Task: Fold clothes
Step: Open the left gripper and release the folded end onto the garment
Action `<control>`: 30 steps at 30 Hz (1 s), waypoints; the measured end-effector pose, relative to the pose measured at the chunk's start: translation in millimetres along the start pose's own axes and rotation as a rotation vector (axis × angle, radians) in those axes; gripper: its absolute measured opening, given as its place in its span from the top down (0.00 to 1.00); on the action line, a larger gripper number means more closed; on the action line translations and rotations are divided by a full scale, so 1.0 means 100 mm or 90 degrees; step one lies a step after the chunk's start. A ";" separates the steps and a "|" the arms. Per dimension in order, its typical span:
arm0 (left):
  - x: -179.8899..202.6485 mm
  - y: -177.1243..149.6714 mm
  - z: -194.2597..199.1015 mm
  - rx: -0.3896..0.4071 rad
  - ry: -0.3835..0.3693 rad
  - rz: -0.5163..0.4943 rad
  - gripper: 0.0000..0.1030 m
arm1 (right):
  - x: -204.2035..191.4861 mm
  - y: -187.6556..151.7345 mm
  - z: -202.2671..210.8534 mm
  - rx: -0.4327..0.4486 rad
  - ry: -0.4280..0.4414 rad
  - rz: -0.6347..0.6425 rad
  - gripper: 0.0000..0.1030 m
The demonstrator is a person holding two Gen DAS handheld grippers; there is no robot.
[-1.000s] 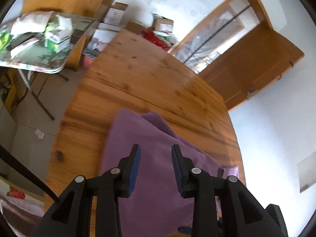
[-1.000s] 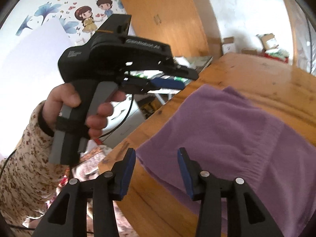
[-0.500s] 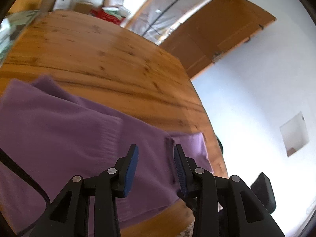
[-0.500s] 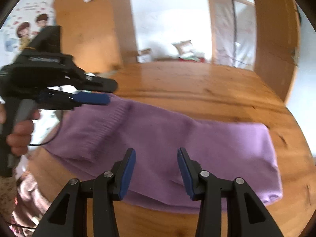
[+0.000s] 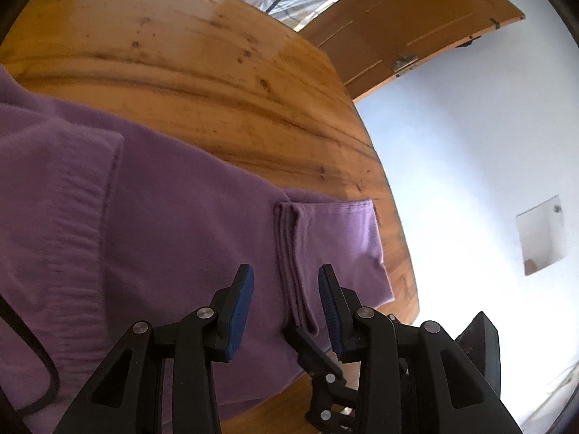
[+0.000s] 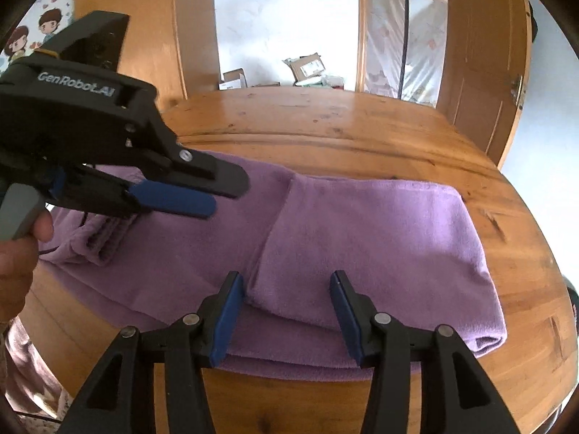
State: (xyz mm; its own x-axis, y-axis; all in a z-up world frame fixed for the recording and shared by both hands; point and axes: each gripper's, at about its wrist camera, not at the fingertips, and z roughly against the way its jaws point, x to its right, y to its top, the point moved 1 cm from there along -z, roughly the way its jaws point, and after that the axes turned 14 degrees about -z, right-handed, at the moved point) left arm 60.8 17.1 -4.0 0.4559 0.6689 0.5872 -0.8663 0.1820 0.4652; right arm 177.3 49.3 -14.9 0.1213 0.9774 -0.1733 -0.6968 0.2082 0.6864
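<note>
A purple garment lies spread across the round wooden surface, folded into a long band, with one end doubled back over itself as a flap whose edge runs down the middle. The right hand-held gripper hangs just above the near edge of that flap, its blue-padded jaws wide apart and empty. The left hand-held gripper hovers over the other end of the cloth, jaws also spread and gripping nothing, with a ridge of stacked folded layers lying between them. From the right-hand camera, the person's hand is seen grasping the left tool's grey trigger. Behind the surface stand a wooden door and some cardboard boxes.
</note>
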 end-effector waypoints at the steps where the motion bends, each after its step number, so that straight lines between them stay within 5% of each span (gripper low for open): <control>1: -0.01 -0.01 -0.02 0.000 -0.001 0.004 0.63 | -0.01 -0.01 -0.01 0.004 -0.002 0.012 0.51; 10: -0.02 -0.09 -0.06 -0.003 -0.003 0.020 0.63 | 0.03 -0.08 -0.02 0.015 0.011 0.035 0.65; 12: -0.04 -0.10 -0.07 0.000 -0.005 0.030 0.62 | 0.01 -0.08 0.00 0.017 0.015 0.038 0.82; 15: -0.03 -0.10 -0.07 -0.002 -0.012 0.033 0.63 | -0.03 -0.08 0.03 0.017 0.015 0.045 0.90; 30: -0.09 0.02 0.10 0.033 -0.062 0.068 0.62 | -0.15 0.19 0.52 0.057 0.115 0.009 0.92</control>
State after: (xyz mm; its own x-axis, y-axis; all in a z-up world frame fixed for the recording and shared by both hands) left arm 56.8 4.5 -2.1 0.3822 0.6087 0.6953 -0.9001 0.0750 0.4291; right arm 198.9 40.3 38.0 -0.0220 0.9594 -0.2813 -0.6305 0.2050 0.7486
